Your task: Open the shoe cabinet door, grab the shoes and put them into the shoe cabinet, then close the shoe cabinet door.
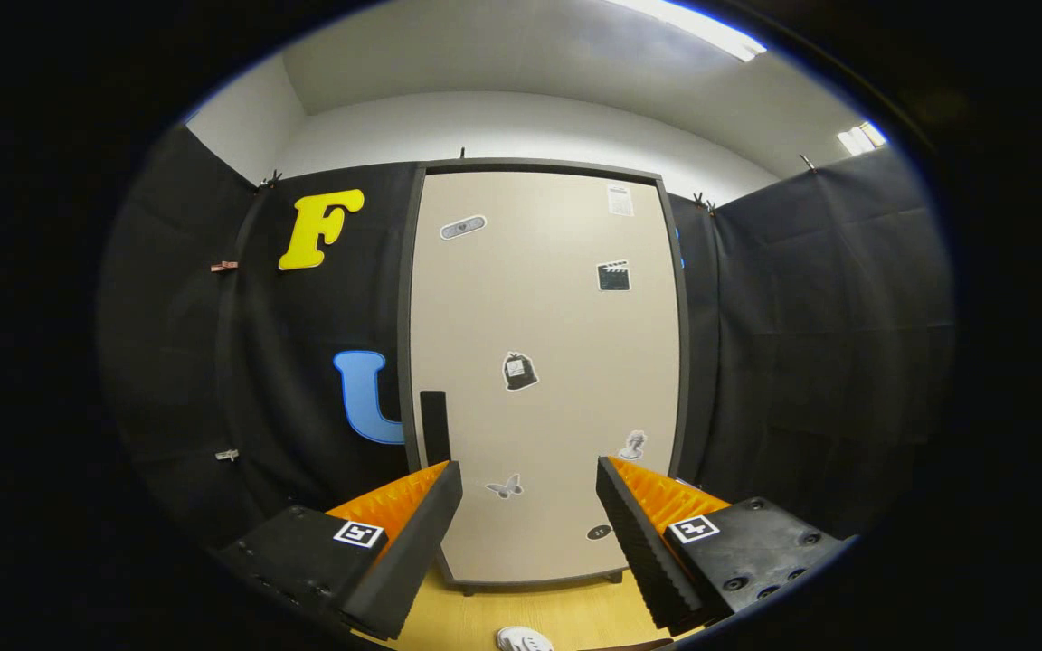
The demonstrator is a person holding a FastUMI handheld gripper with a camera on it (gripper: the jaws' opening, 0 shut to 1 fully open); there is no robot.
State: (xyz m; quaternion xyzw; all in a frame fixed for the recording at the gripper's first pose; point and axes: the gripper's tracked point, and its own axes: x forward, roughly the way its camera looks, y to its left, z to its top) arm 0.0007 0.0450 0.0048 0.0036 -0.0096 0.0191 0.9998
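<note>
Shoe cabinet [544, 271]: tall, upright, dead ahead at 12 o'clock from the tool, standing on the wood floor [566, 610] against the booth wall [810, 344]. Long axis vertical.

Cabinet door [557, 380]: pale panel in a dark frame, flush and closed, dotted with small stickers. So step one of the task is not yet done, by my reading.

Door handle [434, 425]: dark vertical bar on the door's edge, at about 11 o'clock from the tool's midline, just above and beyond the tip of the finger on that side. Long axis vertical, parallel to the door edge. Judgement: the handle sits on this edge, so the hinge is probably on the far edge at 3 o'clock, and the door should swing out from the handle side.

Tool [530, 484]: fingers wide apart, holding nothing, pointed squarely at the door; handle lies off-centre, not between them. The coming move needs a shift toward 11 o'clock to bracket the bar.

Shoe [524, 640]: white, on the floor at 6 o'clock, below and between the fingers, largely cut off; which way it points cannot be told.
</note>
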